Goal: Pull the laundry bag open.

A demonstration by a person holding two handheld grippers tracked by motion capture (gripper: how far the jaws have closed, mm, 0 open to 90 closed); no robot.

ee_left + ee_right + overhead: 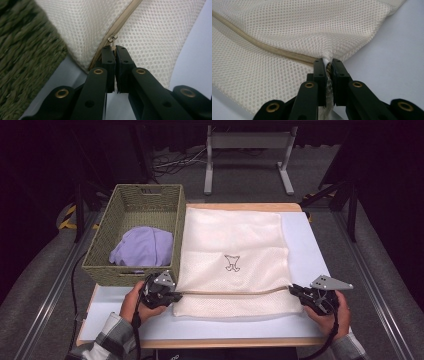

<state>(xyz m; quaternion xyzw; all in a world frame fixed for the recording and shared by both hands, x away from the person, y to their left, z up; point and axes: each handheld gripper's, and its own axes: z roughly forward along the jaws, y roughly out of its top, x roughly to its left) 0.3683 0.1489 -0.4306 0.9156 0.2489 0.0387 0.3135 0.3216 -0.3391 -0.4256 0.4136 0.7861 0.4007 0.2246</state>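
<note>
A cream mesh laundry bag (230,235) lies flat on the white table, with a tan zipper (230,292) running across near its front edge. My left gripper (177,296) sits at the zipper's left end, shut on the zipper pull (112,38). In the left gripper view, the left gripper (113,47) has the tab pinched between its tips. My right gripper (292,290) is shut on the bag's right edge at the zipper's other end. In the right gripper view, mesh (312,25) bunches between the closed tips of the right gripper (327,61), and the zipper (262,46) runs off to the left.
A green woven basket (130,276) holding a lilac garment (142,245) stands on the table's left side, touching the bag; its wall (22,62) is close beside my left gripper. Bare white tabletop (310,245) lies right of the bag. A metal stand (247,142) is beyond the table.
</note>
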